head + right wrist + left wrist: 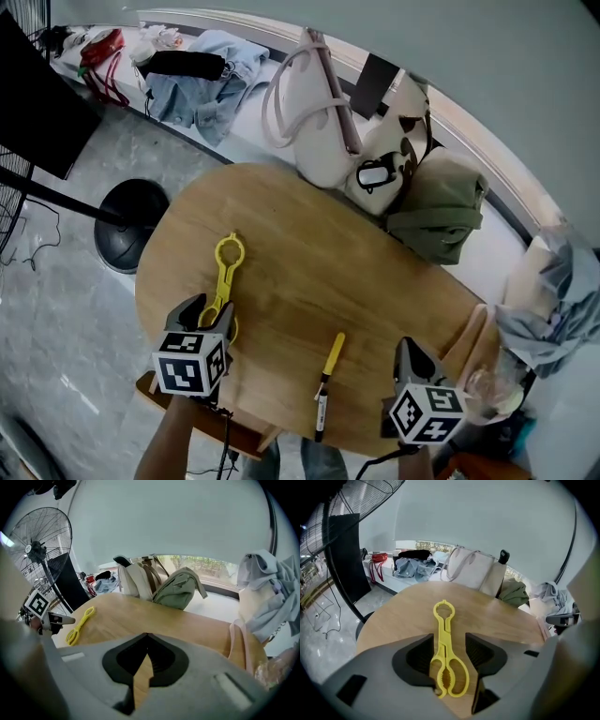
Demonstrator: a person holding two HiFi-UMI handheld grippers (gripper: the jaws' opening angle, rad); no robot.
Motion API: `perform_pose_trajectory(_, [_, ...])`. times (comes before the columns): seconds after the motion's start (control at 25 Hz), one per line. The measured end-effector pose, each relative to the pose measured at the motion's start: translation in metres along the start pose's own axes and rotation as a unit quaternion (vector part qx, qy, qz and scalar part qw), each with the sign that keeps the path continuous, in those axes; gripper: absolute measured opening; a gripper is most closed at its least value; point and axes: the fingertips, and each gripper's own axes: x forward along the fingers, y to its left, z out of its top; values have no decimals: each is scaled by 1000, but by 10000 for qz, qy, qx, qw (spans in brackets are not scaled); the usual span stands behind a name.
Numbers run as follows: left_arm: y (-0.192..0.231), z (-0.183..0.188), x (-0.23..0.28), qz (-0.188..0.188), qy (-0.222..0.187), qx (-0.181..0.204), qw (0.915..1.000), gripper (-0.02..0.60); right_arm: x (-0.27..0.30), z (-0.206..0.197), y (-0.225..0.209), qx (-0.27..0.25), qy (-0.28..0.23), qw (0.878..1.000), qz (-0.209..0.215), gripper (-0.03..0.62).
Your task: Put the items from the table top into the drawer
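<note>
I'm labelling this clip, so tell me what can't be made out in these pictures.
Drawer: no view clearly shows it.
Yellow tongs, handle loops: head view, behind the left hand-held gripper.
Pen: right gripper view, covered by the right hand-held gripper body.
Clear item at right: head view, blurred.

Left tool (447, 651): jaws wide apart, pointing steeply downward. Right tool (147, 637): jaws closed tip to tip, empty, pointing steeply downward.

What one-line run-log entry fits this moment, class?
left gripper: open, jaws astride yellow plastic tongs | right gripper: shut, empty | yellow-and-black pen: lying on oval wooden table
</note>
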Motion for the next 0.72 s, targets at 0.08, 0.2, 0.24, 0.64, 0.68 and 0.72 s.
perform_pose_trajectory(0.08, [3, 1, 8, 34, 87, 41, 9999, 196, 4, 0, -1, 17, 21, 10000, -8, 5])
perform_pose_trajectory(0.2, [5, 0, 18, 85, 236, 104, 9996, 196, 8, 0, -1, 36, 61, 10000, 6, 5])
perform_pose_trajectory(0.24, [5, 0, 21, 100, 285, 136, 9995, 196, 10, -1, -2, 41, 78, 10000, 14, 5])
perform_pose_trajectory(0.64, [10, 1, 49, 341, 700, 495, 9957, 206, 20, -5, -2, 42, 191, 9998, 99, 5])
perform_pose_trajectory(0.68, [9, 1, 51, 342, 717, 504, 9956, 206, 21, -6, -1, 45, 196, 9997, 113, 5])
perform_pose_trajectory(0.72, [8, 0, 52, 348, 738, 510, 9954, 206, 21, -6, -1, 47, 200, 9997, 129, 5])
